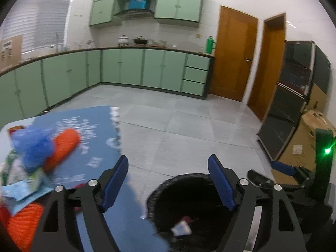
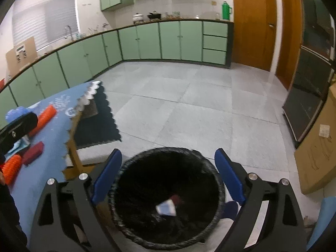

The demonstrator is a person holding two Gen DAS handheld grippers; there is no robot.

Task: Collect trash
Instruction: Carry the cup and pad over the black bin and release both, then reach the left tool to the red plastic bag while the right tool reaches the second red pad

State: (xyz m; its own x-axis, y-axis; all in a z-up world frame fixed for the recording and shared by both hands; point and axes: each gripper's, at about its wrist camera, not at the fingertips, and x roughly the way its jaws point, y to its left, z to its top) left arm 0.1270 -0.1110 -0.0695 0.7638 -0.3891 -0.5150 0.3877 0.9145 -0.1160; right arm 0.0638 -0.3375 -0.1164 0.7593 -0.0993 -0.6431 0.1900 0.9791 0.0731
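A black-lined trash bin stands on the floor beside the table, with a white-and-red wrapper inside; the wrapper also shows in the left wrist view, in the bin. My right gripper is open and empty, directly above the bin. My left gripper is open and empty, over the table edge and the bin. On the blue tablecloth lie an orange ribbed roll, a blue crumpled piece, paper scraps and a dark red packet.
Green cabinets line the far walls. Wooden doors and a dark glass cabinet are at the right, with cardboard boxes beside it. Grey tile floor lies beyond the bin.
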